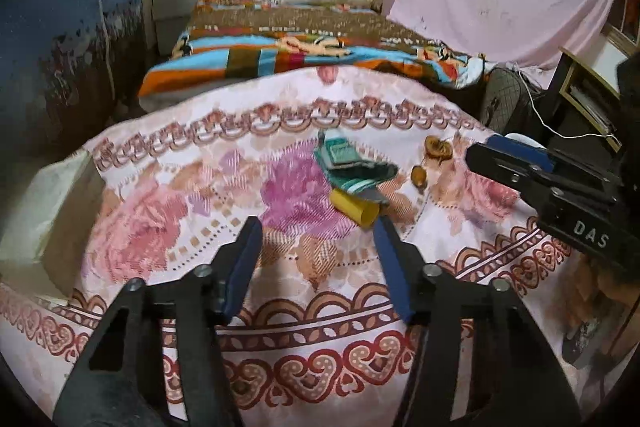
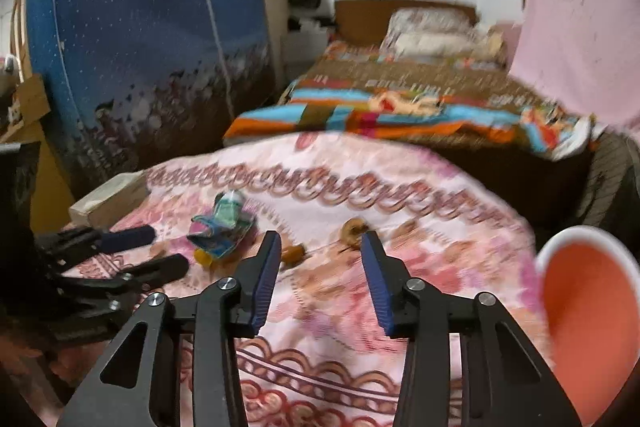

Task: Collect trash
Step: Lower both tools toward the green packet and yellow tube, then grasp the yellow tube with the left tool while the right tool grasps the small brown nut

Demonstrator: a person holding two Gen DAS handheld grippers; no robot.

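Your left gripper (image 1: 318,227), jaws apart and empty, has the yellow tube (image 1: 354,207) just ahead, slightly right; its axis runs across. Your right gripper (image 2: 320,241), likewise apart and empty, seems nearer the brown scraps (image 2: 352,229).

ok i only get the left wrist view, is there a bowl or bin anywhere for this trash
Observer: Yes, an orange bowl with a white rim sits at the right edge of the flowered cloth, beside the right tool.
Operator: is that tool holding anything
Observer: No, its jaws stand apart with nothing between them.
Operator: whats ahead of it
Observer: The brown scraps lie just past its tips.
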